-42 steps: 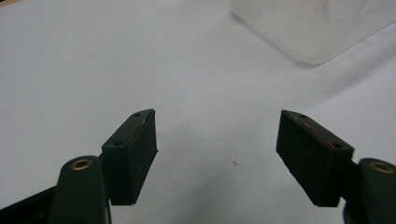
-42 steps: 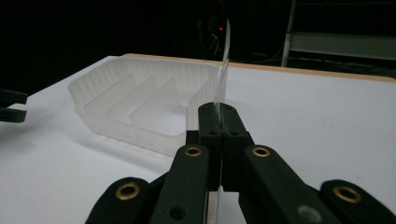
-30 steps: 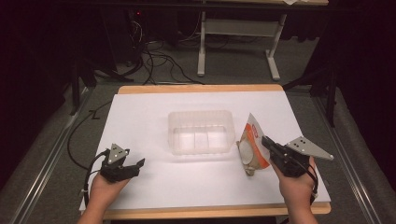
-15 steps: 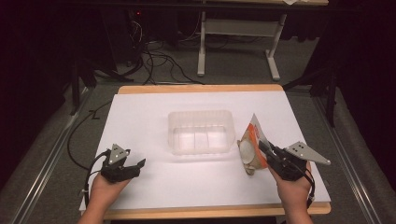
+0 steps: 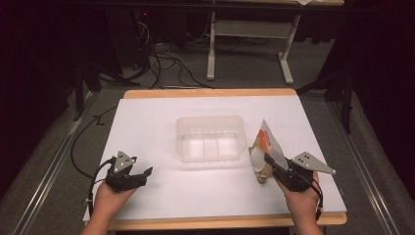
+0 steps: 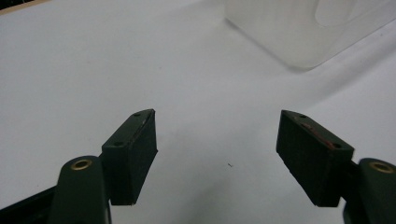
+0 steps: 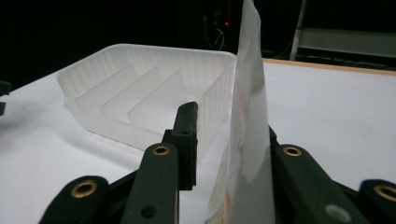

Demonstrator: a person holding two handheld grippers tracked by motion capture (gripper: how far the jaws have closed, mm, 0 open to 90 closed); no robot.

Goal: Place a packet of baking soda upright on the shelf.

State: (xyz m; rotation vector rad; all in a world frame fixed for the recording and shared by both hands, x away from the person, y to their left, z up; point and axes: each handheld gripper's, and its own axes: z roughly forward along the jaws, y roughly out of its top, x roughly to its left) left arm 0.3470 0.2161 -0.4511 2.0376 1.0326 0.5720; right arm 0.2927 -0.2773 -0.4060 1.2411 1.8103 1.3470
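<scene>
Since 1 second ago the right gripper (image 5: 268,160) has sunk, its jaws just opening around the orange-and-white plastic packet (image 5: 268,147); the left gripper (image 5: 146,172) gapes wide, empty.

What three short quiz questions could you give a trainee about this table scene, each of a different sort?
1. True or false: the packet lies inside the clear tray.
2. Which one has the packet between its jaws? A: the left gripper. B: the right gripper.
3. Fill the gap: the left gripper's jaws stand ____, with nothing between them.

Key
1. False: it stands on the table, just beside the tray.
2. B. Its jaws have just been opening, and a gap shows at one jaw.
3. open
</scene>
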